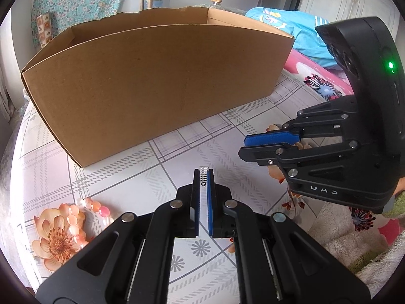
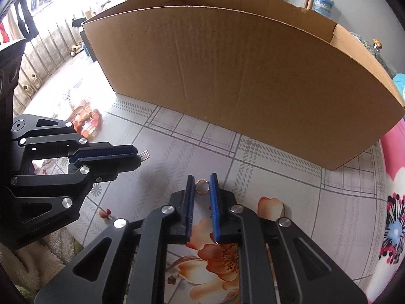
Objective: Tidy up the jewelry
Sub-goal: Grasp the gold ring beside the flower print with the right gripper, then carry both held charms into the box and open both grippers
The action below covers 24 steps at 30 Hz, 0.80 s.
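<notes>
Ring (image 2: 202, 186) sits pinched between the right tongs (image 2: 202, 186).

Bright daylight glare (fisheye-warped edges)
</notes>
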Motion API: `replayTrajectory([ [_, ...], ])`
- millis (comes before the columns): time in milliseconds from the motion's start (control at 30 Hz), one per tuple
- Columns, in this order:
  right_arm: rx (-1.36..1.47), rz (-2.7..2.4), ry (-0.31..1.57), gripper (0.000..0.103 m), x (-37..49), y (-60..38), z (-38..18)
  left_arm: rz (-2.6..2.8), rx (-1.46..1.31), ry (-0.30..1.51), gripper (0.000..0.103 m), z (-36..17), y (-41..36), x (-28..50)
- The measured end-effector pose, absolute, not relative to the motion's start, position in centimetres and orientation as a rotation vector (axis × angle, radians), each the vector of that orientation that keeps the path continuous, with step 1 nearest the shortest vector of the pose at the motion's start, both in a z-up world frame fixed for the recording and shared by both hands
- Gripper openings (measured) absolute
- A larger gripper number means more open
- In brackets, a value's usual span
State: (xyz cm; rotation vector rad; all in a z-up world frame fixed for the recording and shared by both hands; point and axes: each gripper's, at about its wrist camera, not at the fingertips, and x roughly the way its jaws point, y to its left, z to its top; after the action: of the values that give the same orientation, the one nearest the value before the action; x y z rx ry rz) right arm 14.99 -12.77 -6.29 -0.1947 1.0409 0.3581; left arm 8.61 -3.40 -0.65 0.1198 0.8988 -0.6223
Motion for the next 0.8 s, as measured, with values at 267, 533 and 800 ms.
replayTrajectory([
  [267, -0.131, 0.351, 1.041, 0.011, 15.4, -13.9, -6.4, -0.615, 0.119, 0.891, 0.004, -0.3, -3.2, 8.5],
  [533, -0.096, 0.339, 0.981, 0.011, 13.9, -15.6, -3.7, -0.610, 0.128, 0.854, 0.004, 1.3, -2.9, 7.6],
  [800, -0.045, 0.357, 0.823, 0.011, 11.6, -16.7, 2.8, -0.653, 0.095, 0.739, 0.004, 7.0, -1.9, 6.1],
])
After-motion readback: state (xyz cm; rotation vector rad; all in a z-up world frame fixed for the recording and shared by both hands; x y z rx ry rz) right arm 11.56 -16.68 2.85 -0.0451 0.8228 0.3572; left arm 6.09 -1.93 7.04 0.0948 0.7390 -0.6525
